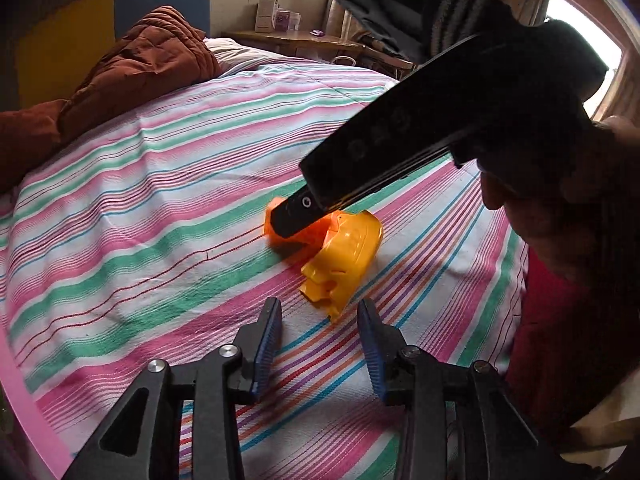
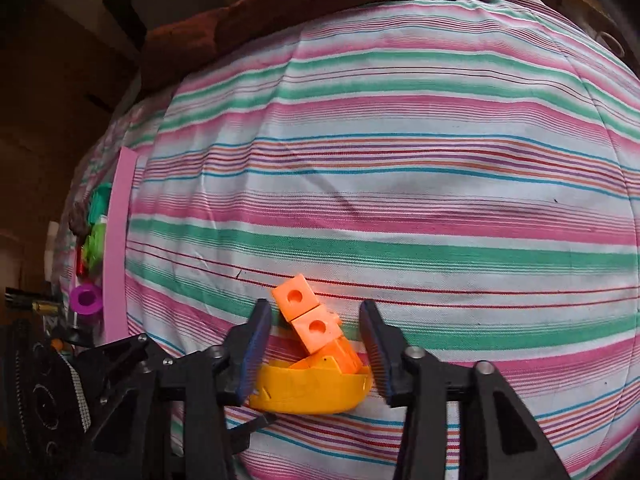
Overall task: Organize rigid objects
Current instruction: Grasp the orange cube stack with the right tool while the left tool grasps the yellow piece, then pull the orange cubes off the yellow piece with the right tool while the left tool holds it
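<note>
A yellow plastic shell (image 1: 344, 256) lies on the striped bedsheet (image 1: 160, 200) with orange cube blocks (image 1: 312, 236) leaning in it. In the right wrist view the shell (image 2: 308, 392) spans from pad to pad of my right gripper (image 2: 314, 306). Both pads touch its sides, and the orange blocks (image 2: 316, 328) stick up between the fingertips. From the left wrist view, the right gripper's dark finger (image 1: 292, 212) comes down onto the blocks from the upper right. My left gripper (image 1: 319, 302) hovers just short of the shell, open, with nothing between its blue pads.
A brown quilt (image 1: 140, 56) is bunched at the bed's far end, with a bedside table (image 1: 300, 40) behind it. A pink strip (image 2: 116, 248) lines the bed's left edge. Beyond it are a purple ring (image 2: 85, 299) and green pieces (image 2: 96, 240). A person's hand (image 1: 560, 220) holds the right gripper.
</note>
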{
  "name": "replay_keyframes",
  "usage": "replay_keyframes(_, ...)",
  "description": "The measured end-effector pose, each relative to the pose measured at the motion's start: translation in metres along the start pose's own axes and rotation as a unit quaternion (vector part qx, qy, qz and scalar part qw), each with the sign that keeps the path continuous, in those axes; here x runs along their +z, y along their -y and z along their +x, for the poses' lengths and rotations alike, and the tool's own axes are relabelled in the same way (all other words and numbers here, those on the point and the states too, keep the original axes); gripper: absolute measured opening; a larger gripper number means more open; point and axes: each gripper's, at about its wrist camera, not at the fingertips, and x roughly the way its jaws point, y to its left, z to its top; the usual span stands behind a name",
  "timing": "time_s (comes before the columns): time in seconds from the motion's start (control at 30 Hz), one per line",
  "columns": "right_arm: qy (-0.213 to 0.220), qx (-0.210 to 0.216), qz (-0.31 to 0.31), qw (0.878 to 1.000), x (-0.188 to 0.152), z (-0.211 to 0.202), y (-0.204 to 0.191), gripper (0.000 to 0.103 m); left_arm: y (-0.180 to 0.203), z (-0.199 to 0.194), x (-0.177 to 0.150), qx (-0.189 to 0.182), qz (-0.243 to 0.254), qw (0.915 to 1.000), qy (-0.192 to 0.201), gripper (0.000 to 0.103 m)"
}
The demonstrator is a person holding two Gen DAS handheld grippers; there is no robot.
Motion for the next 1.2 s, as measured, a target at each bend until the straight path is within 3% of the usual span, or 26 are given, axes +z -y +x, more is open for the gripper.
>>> replay_keyframes(0.07, 0.013, -0.018, -0.004, 1.0, 0.0, 0.004, -0.001, 0.025, 0.001, 0.001, -0.002, 0.004, 0.002, 1.0, 0.0, 0.04)
replay_keyframes(0.2, 0.071, 0.001, 0.07, 0.995, 0.006, -0.01, 0.026, 0.024, -0.002, 0.0, 0.0, 0.008, -0.012, 0.9999, 0.002, 0.04)
replay_keyframes(0.3, 0.067, -0.001, 0.119, 0.991, 0.005, -0.009, 0.046, 0.023, -0.007, 0.0, 0.005, 0.026, -0.034, 0.999, 0.011, 0.063)
replay_keyframes(0.37, 0.067, 0.019, 0.15, 0.986, 0.005, -0.009, 0.053, 0.023, -0.011, -0.001, 0.01, 0.024, -0.053, 0.9981, 0.017, 0.08)
replay_keyframes(0.57, 0.056, 0.032, 0.131, 0.989, 0.008, -0.004, 0.045, 0.022, -0.005, 0.017, 0.036, 0.044, -0.022, 0.9987, 0.01, 0.102)
replay_keyframes(0.7, 0.053, 0.032, 0.128, 0.99, 0.008, -0.004, 0.044, 0.022, -0.003, 0.036, 0.047, 0.04, 0.0, 0.9992, 0.003, 0.102)
replay_keyframes(0.8, 0.052, 0.033, 0.125, 0.99, 0.007, -0.006, 0.046, 0.022, -0.007, 0.045, 0.051, 0.039, -0.012, 0.9992, 0.0, 0.099)
replay_keyframes(1.0, 0.052, 0.022, 0.114, 0.992, 0.01, -0.004, 0.043, 0.021, -0.012, 0.05, 0.056, 0.035, -0.021, 0.9991, 0.01, 0.077)
replay_keyframes(1.03, 0.052, 0.019, 0.11, 0.992, 0.01, -0.004, 0.041, 0.021, -0.01, 0.05, 0.057, 0.032, -0.017, 0.9993, 0.011, 0.069)
replay_keyframes(1.2, 0.07, 0.005, 0.123, 0.99, 0.011, -0.006, 0.047, 0.02, -0.003, 0.046, 0.051, 0.019, -0.005, 0.9997, 0.014, 0.066)
